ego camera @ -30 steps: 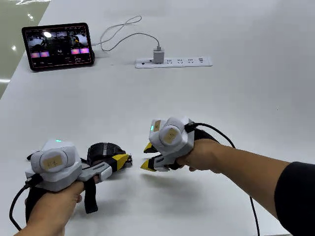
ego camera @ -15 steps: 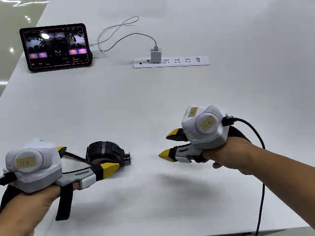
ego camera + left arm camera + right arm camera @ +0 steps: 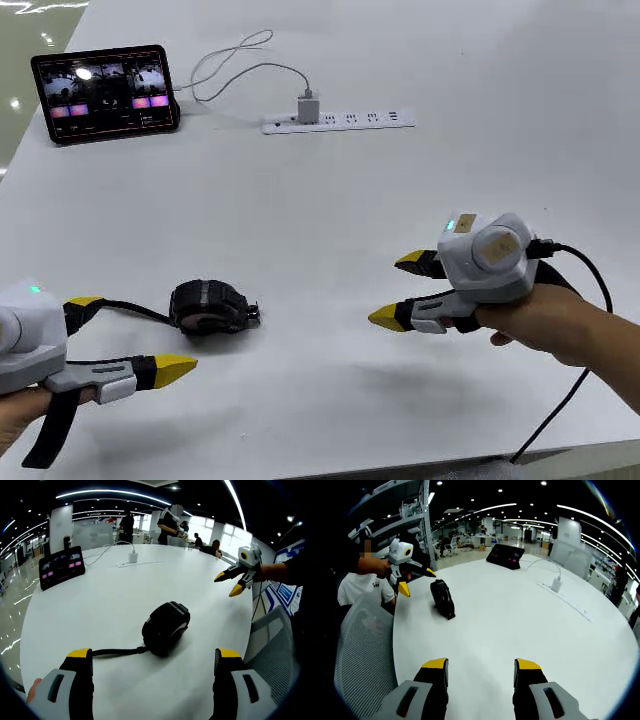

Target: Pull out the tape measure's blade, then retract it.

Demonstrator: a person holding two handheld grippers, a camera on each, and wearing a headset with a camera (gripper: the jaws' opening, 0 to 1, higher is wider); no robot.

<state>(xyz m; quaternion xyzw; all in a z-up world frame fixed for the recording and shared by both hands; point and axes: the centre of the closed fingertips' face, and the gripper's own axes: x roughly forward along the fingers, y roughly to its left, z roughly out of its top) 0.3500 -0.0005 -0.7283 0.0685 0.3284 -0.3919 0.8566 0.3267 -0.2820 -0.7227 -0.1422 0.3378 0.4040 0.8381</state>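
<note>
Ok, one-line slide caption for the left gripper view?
Open left tongs frame the black tape measure lying on the white table, with the open right tongs hovering beyond it.

I'm working in a big open-plan office or lab hall: long light strips (image 3: 115, 491) curve across a dark ceiling, metal shelving (image 3: 407, 515) stands off to one side, and people (image 3: 167, 527) stand about farther back. My broad white table (image 3: 400, 180) carries a tablet (image 3: 105, 92) and a power strip (image 3: 338, 120), above a glossy floor (image 3: 30, 60).
</note>
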